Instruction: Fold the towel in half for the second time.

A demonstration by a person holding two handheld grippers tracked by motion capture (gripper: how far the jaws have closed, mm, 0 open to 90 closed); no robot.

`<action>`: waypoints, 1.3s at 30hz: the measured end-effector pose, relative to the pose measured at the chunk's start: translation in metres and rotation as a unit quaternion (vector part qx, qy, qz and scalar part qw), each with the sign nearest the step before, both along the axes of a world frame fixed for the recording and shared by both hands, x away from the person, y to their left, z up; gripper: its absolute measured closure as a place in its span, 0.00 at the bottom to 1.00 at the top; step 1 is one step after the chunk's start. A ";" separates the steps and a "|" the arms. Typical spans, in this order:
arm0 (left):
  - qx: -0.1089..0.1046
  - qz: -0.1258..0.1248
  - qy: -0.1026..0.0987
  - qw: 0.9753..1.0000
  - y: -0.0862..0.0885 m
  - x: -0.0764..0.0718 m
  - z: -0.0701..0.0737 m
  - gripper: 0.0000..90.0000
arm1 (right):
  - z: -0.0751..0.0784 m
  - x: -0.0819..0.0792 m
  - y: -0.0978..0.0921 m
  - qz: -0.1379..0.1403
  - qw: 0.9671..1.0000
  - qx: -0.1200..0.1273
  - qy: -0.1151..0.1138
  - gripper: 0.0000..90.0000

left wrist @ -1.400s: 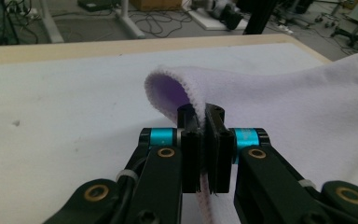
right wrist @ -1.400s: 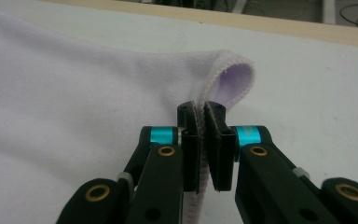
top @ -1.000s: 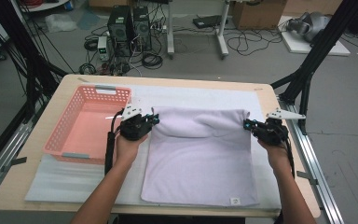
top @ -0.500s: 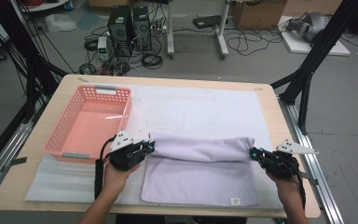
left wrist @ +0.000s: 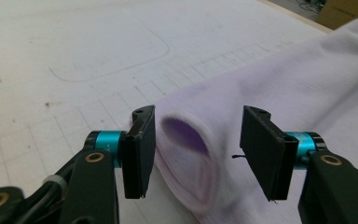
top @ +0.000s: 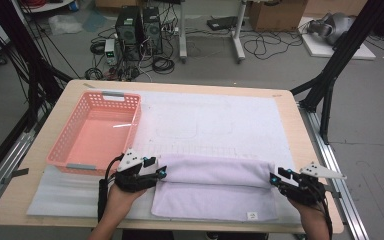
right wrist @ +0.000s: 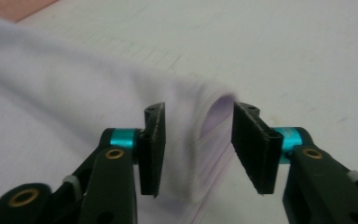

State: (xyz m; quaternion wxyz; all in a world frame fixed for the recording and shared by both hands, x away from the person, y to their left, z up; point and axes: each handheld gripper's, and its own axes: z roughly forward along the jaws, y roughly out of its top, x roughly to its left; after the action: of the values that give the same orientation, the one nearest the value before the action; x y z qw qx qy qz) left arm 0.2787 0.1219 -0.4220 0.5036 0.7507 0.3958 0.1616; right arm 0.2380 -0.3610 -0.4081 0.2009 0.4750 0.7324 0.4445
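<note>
The high view looks forward and down from above the near edge of the table, taking in the floor beyond. Each gripper view sits close above the white mat, facing the far side. All three share the folded towel.

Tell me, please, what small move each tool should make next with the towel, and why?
Probably draw both tools straight back off the towel. The left tool and the right tool stand open, jaws apart around the ends of the folded edge, which lies over the towel's lower half. The fold looks laid, so pulling straight back should avoid dragging it.
</note>
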 end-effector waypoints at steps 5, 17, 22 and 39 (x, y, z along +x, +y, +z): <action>-0.018 -0.016 0.033 0.999 -0.004 0.021 -0.007 0.64 | 0.001 0.028 0.006 -0.007 1.000 0.001 0.024 0.55; -0.052 -0.072 -0.007 0.996 0.006 -0.015 0.002 0.94 | 0.001 0.007 0.004 0.049 0.999 0.005 0.007 0.94; -0.057 -0.095 -0.009 0.994 0.010 -0.033 0.004 0.94 | 0.005 -0.021 0.001 0.076 0.997 0.005 -0.014 0.94; -0.048 -0.063 0.024 0.997 0.013 -0.025 -0.001 0.50 | 0.001 -0.030 -0.012 0.032 0.999 0.001 0.006 0.65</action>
State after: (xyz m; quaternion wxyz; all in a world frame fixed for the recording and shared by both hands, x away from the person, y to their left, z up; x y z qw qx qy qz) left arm 0.2538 0.1352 -0.4230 0.5386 0.7529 0.3667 0.0922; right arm 0.2080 -0.3730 -0.4072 0.1816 0.4548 0.7478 0.4483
